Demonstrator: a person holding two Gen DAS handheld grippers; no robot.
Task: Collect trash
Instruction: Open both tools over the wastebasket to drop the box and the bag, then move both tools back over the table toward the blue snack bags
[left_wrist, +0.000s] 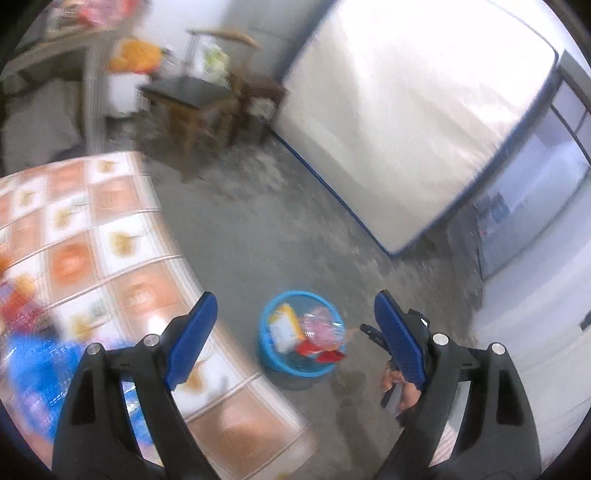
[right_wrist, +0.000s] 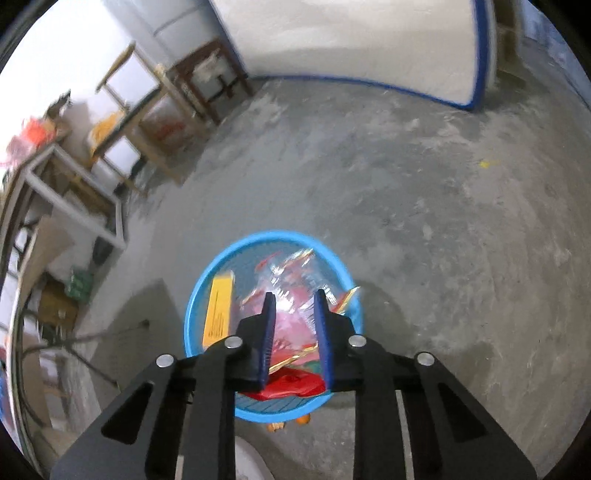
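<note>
A round blue bin (left_wrist: 266, 325) stands on the concrete floor beside the table. It holds a yellow box (left_wrist: 284, 325) and pink and red wrappers (left_wrist: 321, 330). My left gripper (left_wrist: 294, 295) hangs high over the table's edge and the bin, wide open with nothing in it. In the right wrist view my right gripper (right_wrist: 294, 294) points down into the bin (right_wrist: 199, 295). Its jaws stand a narrow gap apart, and only the wrappers (right_wrist: 291, 321) lying below show through it. The yellow box (right_wrist: 219, 310) leans against the bin's left wall.
A table with an orange and white tiled cloth (left_wrist: 110, 240) carries blurred blue plastic (left_wrist: 37, 362) and red items (left_wrist: 18, 306). A mattress (left_wrist: 406, 110) leans on the wall, with a wooden chair (left_wrist: 195, 99) to its left. Small orange scraps (right_wrist: 280, 425) lie by the bin.
</note>
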